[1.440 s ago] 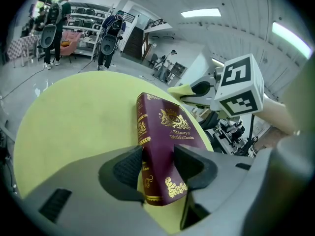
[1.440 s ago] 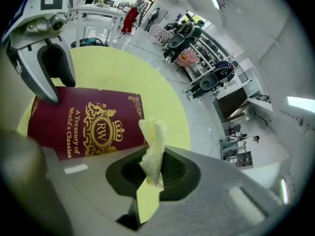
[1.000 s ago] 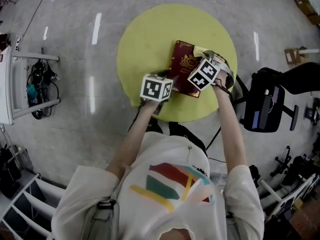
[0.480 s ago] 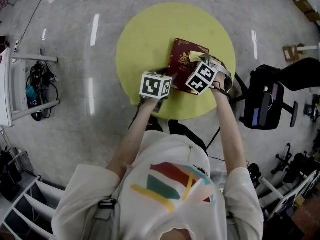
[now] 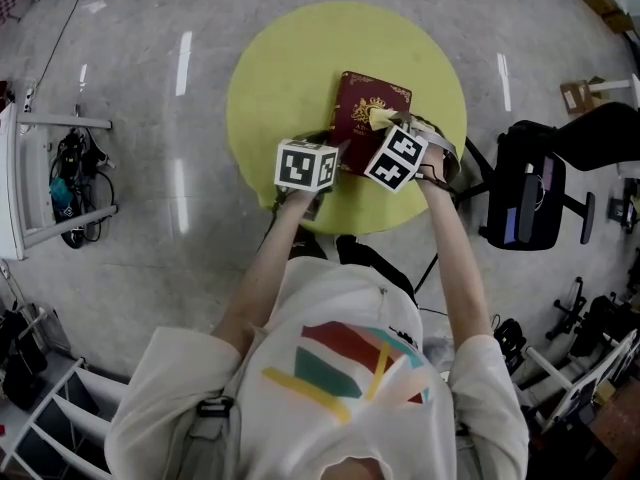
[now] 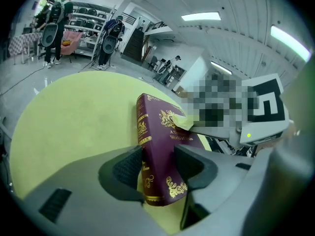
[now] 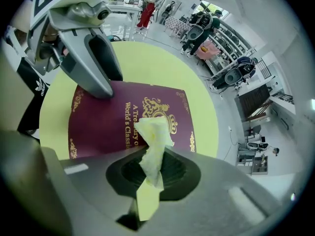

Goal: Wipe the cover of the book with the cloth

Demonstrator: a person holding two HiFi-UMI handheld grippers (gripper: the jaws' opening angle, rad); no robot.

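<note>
A maroon book (image 5: 365, 116) with gold print lies on the round yellow table (image 5: 290, 78). My left gripper (image 5: 335, 156) is shut on the book's (image 6: 160, 146) near corner by the spine, one jaw on each side. My right gripper (image 5: 392, 128) is shut on a pale yellow cloth (image 7: 153, 146), whose bunched end (image 5: 381, 117) rests on the book's cover (image 7: 113, 127) near the gold crest. In the right gripper view, the left gripper (image 7: 96, 65) shows at the book's far left edge.
A black office chair (image 5: 535, 193) stands right of the table. A white rack with cables (image 5: 55, 173) is on the floor at the left. The grey floor surrounds the table.
Both grippers and the book sit slightly higher in the head view. The cloth's end has slid further up the cover toward the crest. The left gripper keeps its hold.
</note>
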